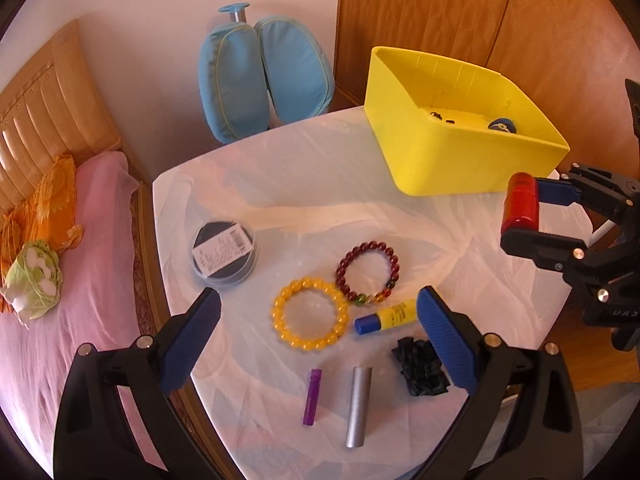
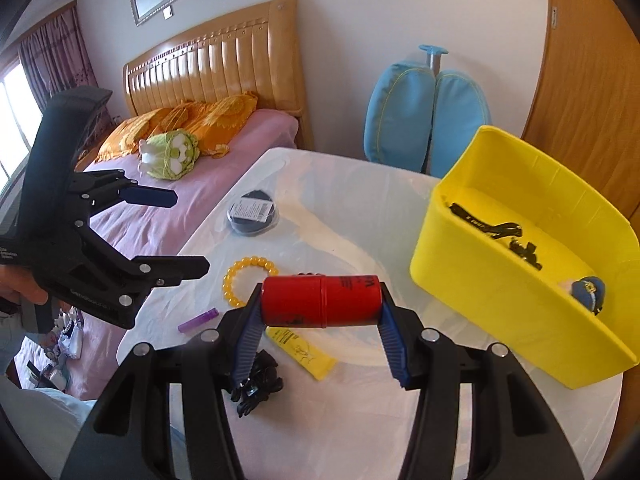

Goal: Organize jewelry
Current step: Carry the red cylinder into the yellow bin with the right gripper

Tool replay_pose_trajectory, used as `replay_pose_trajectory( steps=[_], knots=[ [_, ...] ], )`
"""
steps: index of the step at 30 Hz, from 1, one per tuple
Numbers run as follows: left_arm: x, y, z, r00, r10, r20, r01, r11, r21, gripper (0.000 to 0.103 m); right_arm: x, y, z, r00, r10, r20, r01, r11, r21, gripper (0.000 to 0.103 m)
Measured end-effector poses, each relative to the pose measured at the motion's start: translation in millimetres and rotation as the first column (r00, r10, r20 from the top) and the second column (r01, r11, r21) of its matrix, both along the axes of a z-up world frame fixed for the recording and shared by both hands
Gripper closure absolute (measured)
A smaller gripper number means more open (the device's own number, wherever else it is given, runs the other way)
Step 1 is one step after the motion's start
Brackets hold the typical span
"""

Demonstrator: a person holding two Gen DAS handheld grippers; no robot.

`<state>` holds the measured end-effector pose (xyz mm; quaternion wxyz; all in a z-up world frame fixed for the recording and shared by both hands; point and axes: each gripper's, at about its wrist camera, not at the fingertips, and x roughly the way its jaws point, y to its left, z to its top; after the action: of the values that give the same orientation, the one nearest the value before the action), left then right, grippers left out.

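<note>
Mostly clear view, few occlusions. White table carries everything; its near edge is cut off behind both grippers' black frames. Yellow bin sits at the far right corner; its front wall hides most of the floor, so only dark bits and a small blue item inside show, hard to identify. Right gripper is clamped on the ends of a red cylinder, held sideways above the table, left of the bin; it blocks the dark red bead bracelet in the right wrist view. Left gripper hangs spread wide, nothing between its pads, over the yellow bead bracelet. The two bracelets lie just beside each other. Round clear container with a label sits to their left. Yellow tube with blue cap is partly behind the left gripper's finger. Black clump, silver tube, purple tube lie nearest, well apart.
</note>
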<state>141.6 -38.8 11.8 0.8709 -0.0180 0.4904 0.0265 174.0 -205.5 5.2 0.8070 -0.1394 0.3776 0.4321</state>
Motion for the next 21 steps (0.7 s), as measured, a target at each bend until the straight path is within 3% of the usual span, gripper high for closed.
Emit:
replay_pose_trajectory(
  steps=[10,16,21],
  knots=[
    [93,-83,33,0.994,-0.097,0.056,0.094,0.994,0.060,0.007,71,-90,24,0.988,-0.143,0.053,0.139,0.988,0.061,0.048],
    [146,-123,39,0.988,-0.123,0.095,0.118,0.992,0.054,0.007,128,-130,23,0.981,-0.188,0.052,0.187,0.982,0.022,0.048],
    [183,-143,36,0.987,-0.145,0.070,0.142,0.988,0.053,0.007,179,-145,14,0.970,-0.241,0.023,0.242,0.970,-0.013,0.048]
  ],
)
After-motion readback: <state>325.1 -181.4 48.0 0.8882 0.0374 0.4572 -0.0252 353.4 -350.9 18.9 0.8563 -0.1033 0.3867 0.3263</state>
